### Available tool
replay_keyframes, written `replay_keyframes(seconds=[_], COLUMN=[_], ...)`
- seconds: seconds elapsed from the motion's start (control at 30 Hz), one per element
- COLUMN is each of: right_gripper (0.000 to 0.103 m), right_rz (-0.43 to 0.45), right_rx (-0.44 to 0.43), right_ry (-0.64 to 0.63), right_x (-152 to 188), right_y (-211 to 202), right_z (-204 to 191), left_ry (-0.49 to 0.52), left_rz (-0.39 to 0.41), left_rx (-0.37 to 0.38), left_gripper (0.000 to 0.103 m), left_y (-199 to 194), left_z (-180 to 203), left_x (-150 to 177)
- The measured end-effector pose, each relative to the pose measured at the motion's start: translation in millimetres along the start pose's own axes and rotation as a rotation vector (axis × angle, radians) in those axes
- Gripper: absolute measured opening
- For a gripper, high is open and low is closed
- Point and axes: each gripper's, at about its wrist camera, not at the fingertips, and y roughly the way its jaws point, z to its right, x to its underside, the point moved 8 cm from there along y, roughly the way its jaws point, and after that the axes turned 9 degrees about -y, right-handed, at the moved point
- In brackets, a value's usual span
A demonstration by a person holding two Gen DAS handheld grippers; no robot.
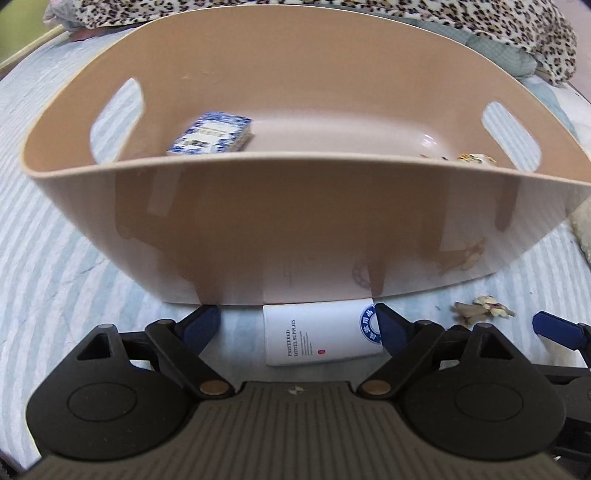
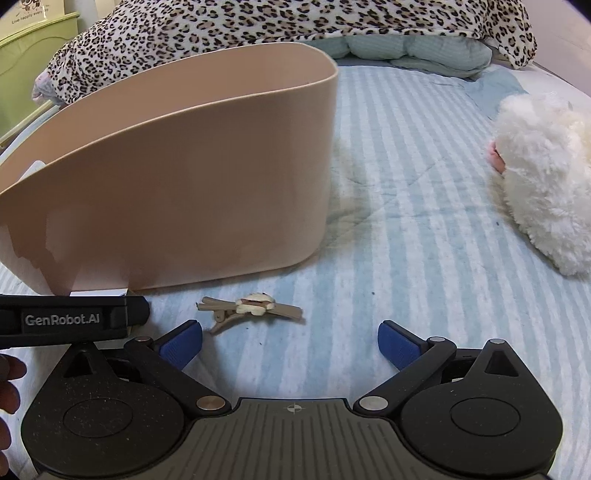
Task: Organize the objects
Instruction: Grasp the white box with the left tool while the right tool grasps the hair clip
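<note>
A beige plastic basket (image 1: pixel 295 206) stands on the striped bedspread and also shows in the right wrist view (image 2: pixel 177 192). Inside it lie a blue-and-white patterned box (image 1: pixel 212 134) and a small item at the right, mostly hidden by the rim. A white packet (image 1: pixel 317 336) printed "hotel supplies" lies flat against the basket's front. My left gripper (image 1: pixel 295 323) is open with its fingers on either side of the packet. A beige hair clip (image 2: pixel 251 308) lies on the bed just ahead of my right gripper (image 2: pixel 290 343), which is open and empty. The clip also shows in the left wrist view (image 1: pixel 482 308).
A white fluffy plush toy (image 2: pixel 546 184) lies on the bed at the right. A leopard-print blanket (image 2: pixel 295 22) and a pale green pillow (image 2: pixel 417 51) lie behind the basket. The left gripper's body (image 2: pixel 66 319) is close beside my right one.
</note>
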Motion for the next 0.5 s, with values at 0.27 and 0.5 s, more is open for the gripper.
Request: replay_keyframes(seconds=[0.27,0.5], right_gripper=[0.1,0.059], right_rz=[0.021,0.053], right_rx=[0.02,0.02], right_ry=[-0.052,-0.065], right_x=[-2.3,-6.0], right_y=[8.1,3.2], right_z=[-13.2,-14.6], left_ry=[-0.016,-0.018], left_rz=[-0.012,0.018], left_rx=[0.002,-0.009], left_gripper=[0.093,0.062], left_y=[2.5,-6.7], left_z=[-17.4,-27.2], left_x=[-2.5,-5.0])
